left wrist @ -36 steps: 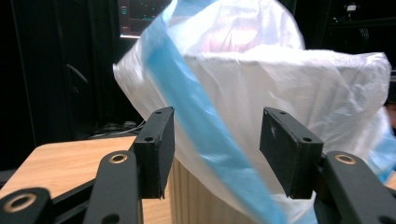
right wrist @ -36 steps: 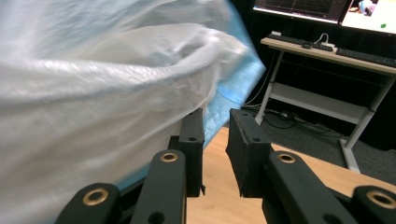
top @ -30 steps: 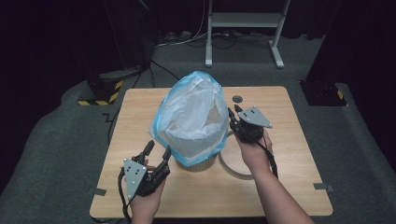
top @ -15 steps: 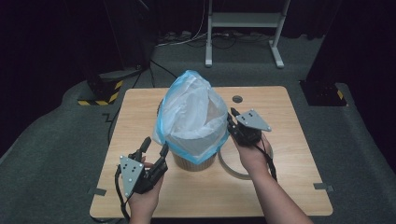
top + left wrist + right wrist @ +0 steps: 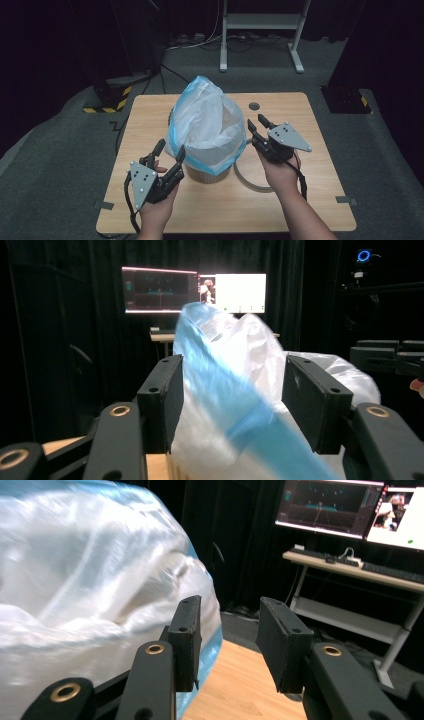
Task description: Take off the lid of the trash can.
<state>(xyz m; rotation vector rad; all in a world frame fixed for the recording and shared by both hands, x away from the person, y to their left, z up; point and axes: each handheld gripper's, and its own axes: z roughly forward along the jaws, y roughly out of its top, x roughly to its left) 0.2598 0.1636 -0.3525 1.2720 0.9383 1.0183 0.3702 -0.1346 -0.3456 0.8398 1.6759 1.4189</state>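
Flanking the bag (image 5: 207, 125), left gripper (image 5: 167, 156) gapes; right gripper (image 5: 257, 126) has just been opening, empty.

The bag (image 5: 207, 125) hides most of the bin (image 5: 206, 174) beneath it, whose low wall alone shows at the near side. The ring (image 5: 250, 181) on the surface (image 5: 300, 125) passes out of sight behind the bag's right flank and under the right hand (image 5: 280, 167). In the left gripper view the bag's blue band is smeared by blur, and its foot is cut off by the bottom edge. In the right gripper view the bag is blurred too and cut off at the left edge.
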